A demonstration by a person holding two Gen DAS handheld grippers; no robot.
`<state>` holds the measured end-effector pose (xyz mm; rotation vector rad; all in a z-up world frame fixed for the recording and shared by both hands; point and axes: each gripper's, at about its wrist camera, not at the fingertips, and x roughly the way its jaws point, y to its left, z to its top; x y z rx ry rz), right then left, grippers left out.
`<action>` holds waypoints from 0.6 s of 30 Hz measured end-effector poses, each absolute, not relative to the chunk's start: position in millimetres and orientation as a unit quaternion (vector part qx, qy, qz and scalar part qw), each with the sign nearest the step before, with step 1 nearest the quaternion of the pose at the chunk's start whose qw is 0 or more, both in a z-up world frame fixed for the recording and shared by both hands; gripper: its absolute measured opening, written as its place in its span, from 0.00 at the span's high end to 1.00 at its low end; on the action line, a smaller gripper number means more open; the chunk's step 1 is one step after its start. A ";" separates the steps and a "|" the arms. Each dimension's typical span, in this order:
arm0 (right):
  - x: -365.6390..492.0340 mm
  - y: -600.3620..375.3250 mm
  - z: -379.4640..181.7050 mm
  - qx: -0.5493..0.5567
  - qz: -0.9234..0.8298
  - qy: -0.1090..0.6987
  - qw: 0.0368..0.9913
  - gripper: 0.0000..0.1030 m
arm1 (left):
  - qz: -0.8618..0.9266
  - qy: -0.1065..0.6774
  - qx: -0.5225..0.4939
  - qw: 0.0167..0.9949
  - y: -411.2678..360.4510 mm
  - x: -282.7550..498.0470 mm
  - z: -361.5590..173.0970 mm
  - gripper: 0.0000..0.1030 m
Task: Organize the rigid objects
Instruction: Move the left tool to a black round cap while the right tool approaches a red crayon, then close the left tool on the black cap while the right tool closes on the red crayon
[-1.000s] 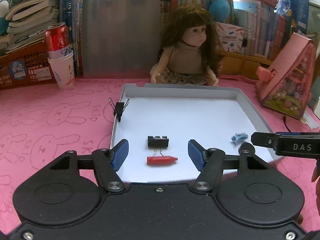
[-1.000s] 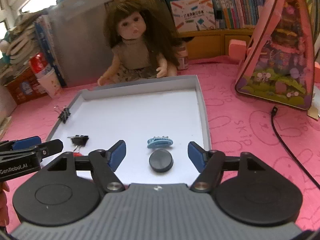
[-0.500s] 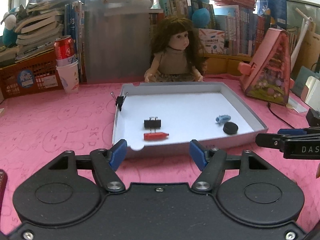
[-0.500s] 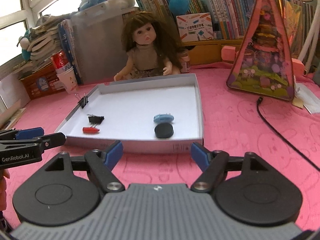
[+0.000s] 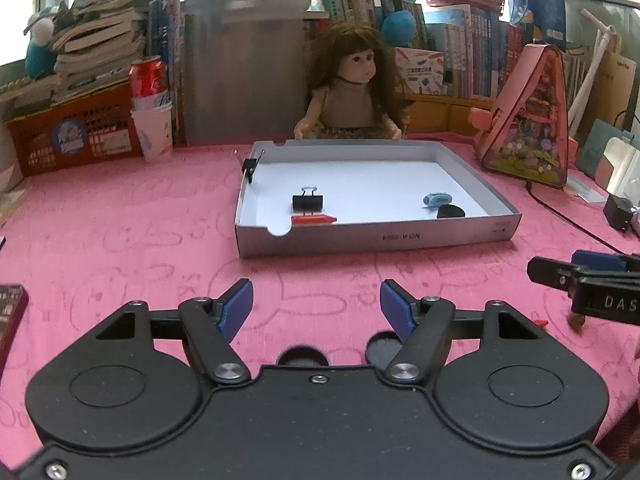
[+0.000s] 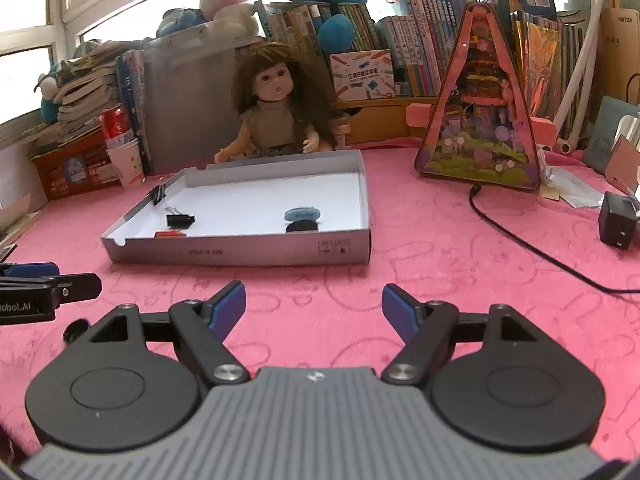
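Observation:
A grey tray (image 5: 376,236) lies on the pink cloth ahead of both grippers. Inside it are a black binder clip (image 5: 307,202), a red piece (image 5: 314,219), a blue clip (image 5: 437,199) and a black disc (image 5: 451,211). Another binder clip (image 5: 250,168) grips the tray's left wall. My left gripper (image 5: 316,296) is open over bare cloth, short of the tray. Two dark round pieces (image 5: 382,350) peek out under its body. My right gripper (image 6: 314,300) is open too, with nothing between its fingers. The right wrist view shows the tray (image 6: 240,250), blue clip (image 6: 303,213) and disc (image 6: 303,225).
A doll (image 5: 356,92) sits behind the tray. A pink triangular toy house (image 6: 480,120), a black cable (image 6: 520,240) and a charger (image 6: 618,224) are on the right. A cup with a red can (image 5: 150,120) and an orange crate (image 5: 72,136) stand at the left.
Both grippers have drawn back from over the tray to the cloth in front of it. The tray's contents have stayed where they were.

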<state>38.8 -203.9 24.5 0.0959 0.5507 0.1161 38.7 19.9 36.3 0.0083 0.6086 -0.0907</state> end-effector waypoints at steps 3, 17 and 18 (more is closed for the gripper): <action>30.0 -199.2 22.0 0.037 0.063 0.268 0.961 0.18 | -0.039 0.297 -0.002 0.954 22.2 31.3 33.9 0.34; 16.2 -181.9 9.0 0.012 0.078 0.277 0.958 0.18 | -0.033 0.304 0.014 0.952 25.6 18.5 19.6 0.38; 16.5 -181.4 8.4 0.012 0.078 0.279 0.957 0.18 | -0.034 0.308 0.012 0.951 26.9 19.2 18.0 0.40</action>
